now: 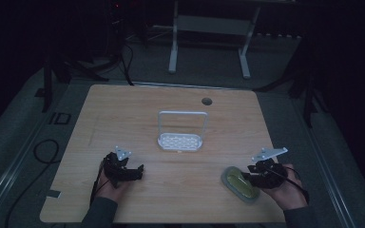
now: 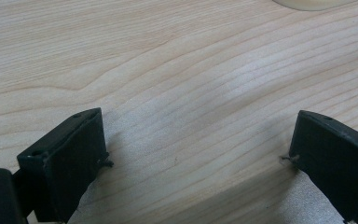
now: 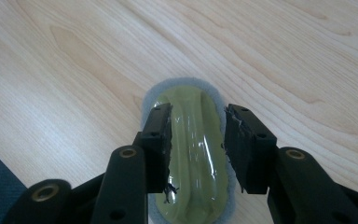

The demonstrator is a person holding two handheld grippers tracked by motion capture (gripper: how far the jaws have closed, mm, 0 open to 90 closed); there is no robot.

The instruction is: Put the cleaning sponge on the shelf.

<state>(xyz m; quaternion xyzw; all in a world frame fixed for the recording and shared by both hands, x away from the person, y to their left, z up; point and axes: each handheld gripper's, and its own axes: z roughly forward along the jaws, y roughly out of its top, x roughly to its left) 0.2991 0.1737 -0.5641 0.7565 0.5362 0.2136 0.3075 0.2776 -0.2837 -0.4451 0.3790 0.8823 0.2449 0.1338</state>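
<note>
Right gripper (image 3: pixel 198 140): my fingers (image 3: pixel 158 140) straddle the olive-green oval plastic handle of a grey-edged scrubbing pad (image 3: pixel 193 154), not clamped.
Pad location: front right of the pale wooden bench (image 1: pixel 171 104), flat.
Left gripper (image 2: pixel 198 154): fingers spread wide, over bare bench.
Advice: I'd centre on the handle's ridge, then squeeze evenly.
White wire rack (image 1: pixel 181 141): mid-bench, well apart.
</note>
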